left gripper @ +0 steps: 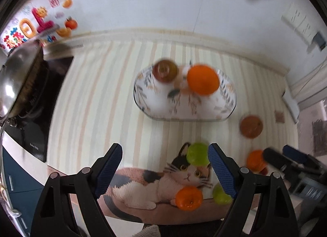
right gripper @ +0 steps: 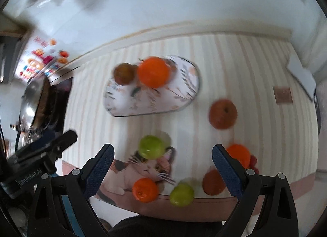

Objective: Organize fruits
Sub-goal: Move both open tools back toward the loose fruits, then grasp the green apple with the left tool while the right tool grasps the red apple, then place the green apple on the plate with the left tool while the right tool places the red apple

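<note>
1. Left wrist view: a counter covered by a pale striped cloth runs up to a white wall, and a cat-print mat lies at the cloth's near edge.
2. An oval floral-patterned tray sits mid-cloth toward the wall, holding a large orange and a brownish-red apple at its far rim.
3. The left gripper hangs with jaws apart and empty above the mat; a green fruit lies just beside its right finger.
4. Right wrist view: the right gripper is spread wide, gripping nothing.
5. Loose near the cloth's near edge: a small orange, another green fruit, a reddish apple.
</note>
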Demonstrator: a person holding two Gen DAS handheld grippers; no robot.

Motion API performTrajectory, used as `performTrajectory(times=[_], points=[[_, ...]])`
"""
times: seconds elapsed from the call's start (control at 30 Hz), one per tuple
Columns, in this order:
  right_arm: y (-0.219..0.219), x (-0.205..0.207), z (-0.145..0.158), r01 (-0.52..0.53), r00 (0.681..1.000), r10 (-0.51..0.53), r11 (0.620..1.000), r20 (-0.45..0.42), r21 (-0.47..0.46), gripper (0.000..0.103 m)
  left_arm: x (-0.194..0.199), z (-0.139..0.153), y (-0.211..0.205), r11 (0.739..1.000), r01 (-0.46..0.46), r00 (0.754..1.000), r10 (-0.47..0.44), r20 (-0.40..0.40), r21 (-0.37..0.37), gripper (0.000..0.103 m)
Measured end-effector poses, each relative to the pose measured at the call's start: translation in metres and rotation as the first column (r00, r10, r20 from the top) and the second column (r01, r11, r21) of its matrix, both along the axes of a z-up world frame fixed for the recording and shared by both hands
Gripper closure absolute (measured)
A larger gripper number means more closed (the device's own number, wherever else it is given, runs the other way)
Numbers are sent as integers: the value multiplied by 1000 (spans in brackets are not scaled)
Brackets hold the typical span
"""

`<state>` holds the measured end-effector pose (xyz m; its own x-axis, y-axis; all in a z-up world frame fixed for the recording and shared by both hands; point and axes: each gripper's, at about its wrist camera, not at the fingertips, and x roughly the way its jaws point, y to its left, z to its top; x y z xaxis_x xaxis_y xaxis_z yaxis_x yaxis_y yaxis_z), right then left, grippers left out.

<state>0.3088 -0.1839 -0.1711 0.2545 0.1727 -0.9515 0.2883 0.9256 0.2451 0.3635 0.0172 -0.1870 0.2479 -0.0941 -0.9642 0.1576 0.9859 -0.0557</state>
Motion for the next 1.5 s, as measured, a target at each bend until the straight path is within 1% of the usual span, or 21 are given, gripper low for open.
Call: performTrajectory(times=[0.03,0.13,0.2,0.3,0.5,0.57,0.63,0.67,0.73,0.77,0.8,0.83,0.87,0.93,1.0,1.07,1.17,1.27,1.37,1.43,1.5], points=[[-7,0,-8,19,1000,-19,1000,-17,4,4,1,-13,-5,1000,9,1000,-8,-30,7,17],[-32,-2,-36,81,994,-78,996,-73,30,4,2,-42,-20,999,36,996,-34,-87,22,17],[-49,-5,-55,130,987,-123,990,-107,61,4,2,-59,-30,998,59,990,-56,-129,22,17],[-68,-2,-72,178,977,-169,982,-132,59,4,5,-82,-47,994,102,979,-95,-180,29,17],[-90,21,-94,216,967,-210,976,-144,25,4,8,-122,-78,978,200,950,-181,-254,52,17],[-94,33,-100,217,967,-212,976,-145,20,4,8,-135,-86,972,228,940,-205,-274,55,17],[-95,45,-106,209,965,-207,978,-160,-7,4,8,-145,-93,965,253,932,-225,-284,66,18],[-96,50,-110,207,964,-207,978,-166,-15,4,8,-148,-95,962,262,930,-233,-284,69,18],[-94,57,-121,203,961,-204,979,-186,-25,5,8,-154,-99,957,279,927,-249,-281,73,31],[-95,60,-125,201,960,-202,979,-193,-26,5,8,-155,-101,956,287,923,-259,-284,60,35],[-94,63,-131,199,958,-201,980,-204,-31,7,8,-156,-103,954,295,920,-271,-281,45,40],[-94,65,-135,197,957,-199,980,-209,-28,12,7,-156,-105,951,307,918,-284,-275,44,42],[-94,67,-139,196,956,-197,980,-217,-25,16,6,-155,-109,944,323,918,-298,-262,59,42],[-93,69,-145,199,953,-198,980,-228,-21,31,5,-154,-114,934,348,917,-322,-233,79,42],[-92,70,-147,198,953,-202,979,-224,-37,35,4,-154,-117,931,355,918,-330,-222,86,42],[-91,70,-147,196,956,-200,980,-214,-40,36,4,-153,-119,932,354,917,-328,-225,84,42],[-90,70,-146,194,960,-197,980,-199,-35,36,8,-150,-113,939,333,927,-308,-215,89,42],[-87,70,-142,190,965,-190,982,-182,-18,36,17,-141,-102,951,301,936,-280,-213,74,42],[-82,73,-132,187,970,-184,982,-157,8,36,24,-128,-89,964,263,944,-250,-216,32,42],[-79,79,-121,185,975,-179,982,-133,34,36,34,-116,-78,973,231,951,-224,-210,8,42],[-73,88,-107,175,981,-169,983,-101,62,36,46,-97,-64,983,182,963,-184,-195,-28,42]])
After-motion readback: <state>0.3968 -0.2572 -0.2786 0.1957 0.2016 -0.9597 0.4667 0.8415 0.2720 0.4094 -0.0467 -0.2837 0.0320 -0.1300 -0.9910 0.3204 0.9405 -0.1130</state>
